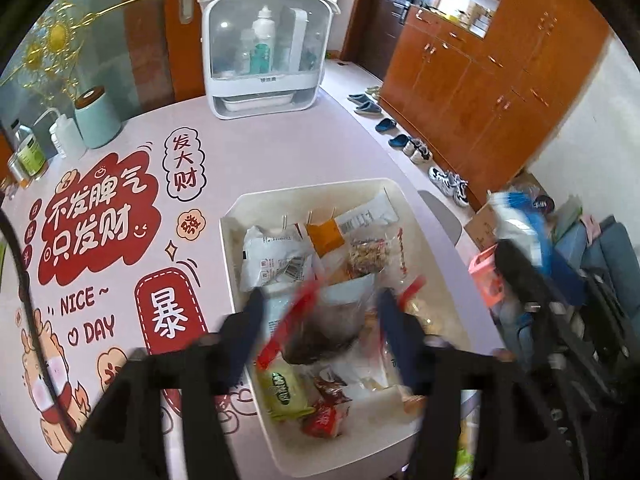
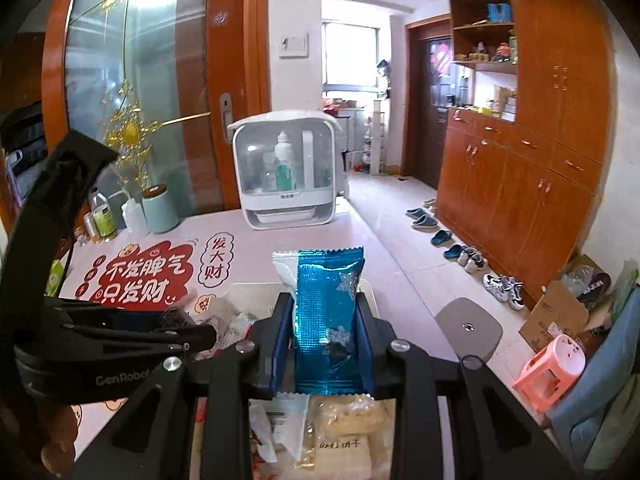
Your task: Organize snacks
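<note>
My left gripper [image 1: 320, 300] and the red-trimmed bag [image 1: 320, 320] between its fingers were motion-blurred. My right fingers [image 2: 282, 344] hid the blue packet's [image 2: 326, 320] sides; the bin's [image 2: 256, 286] contents were mostly blocked.

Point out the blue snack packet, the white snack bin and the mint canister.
blue snack packet [image 2: 326, 320]: right wrist view, middle of the foil face.
white snack bin [image 1: 231, 240]: left wrist view, left rim.
mint canister [image 1: 97, 120]: left wrist view, side wall.
</note>
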`<state>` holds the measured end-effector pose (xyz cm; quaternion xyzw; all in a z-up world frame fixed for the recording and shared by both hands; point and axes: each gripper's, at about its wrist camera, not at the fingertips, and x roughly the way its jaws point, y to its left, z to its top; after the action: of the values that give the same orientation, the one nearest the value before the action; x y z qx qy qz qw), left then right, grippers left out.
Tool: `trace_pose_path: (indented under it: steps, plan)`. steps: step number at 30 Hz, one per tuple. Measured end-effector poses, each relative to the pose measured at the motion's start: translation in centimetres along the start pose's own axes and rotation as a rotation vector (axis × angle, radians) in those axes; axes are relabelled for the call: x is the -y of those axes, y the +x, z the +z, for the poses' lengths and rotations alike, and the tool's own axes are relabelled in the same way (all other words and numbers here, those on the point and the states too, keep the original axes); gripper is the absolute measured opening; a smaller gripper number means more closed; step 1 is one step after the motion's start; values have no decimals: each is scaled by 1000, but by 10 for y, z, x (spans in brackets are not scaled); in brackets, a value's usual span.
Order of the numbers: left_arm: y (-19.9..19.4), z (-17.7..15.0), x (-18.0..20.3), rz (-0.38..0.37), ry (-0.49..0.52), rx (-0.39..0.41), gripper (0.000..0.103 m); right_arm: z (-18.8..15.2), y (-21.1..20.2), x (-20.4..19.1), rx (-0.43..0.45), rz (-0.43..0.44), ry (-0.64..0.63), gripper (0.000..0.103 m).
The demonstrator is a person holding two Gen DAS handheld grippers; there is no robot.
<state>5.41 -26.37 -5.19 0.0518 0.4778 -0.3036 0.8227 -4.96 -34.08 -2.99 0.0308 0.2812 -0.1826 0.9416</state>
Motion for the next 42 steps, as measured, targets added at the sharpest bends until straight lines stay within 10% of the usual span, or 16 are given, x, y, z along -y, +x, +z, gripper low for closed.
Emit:
trace_pose_path:
  steps: [4, 8, 42]
  plan:
    - [-6, 3, -9, 114, -58, 40, 102, 7, 10, 12, -22, 30, -19, 40]
    - [-10, 0, -20, 132, -94, 30, 102, 7, 10, 20, -7, 53, 14, 69]
    - [-90, -105, -85, 320, -234, 59, 102, -33, -10, -27, -162, 207, -50, 69]
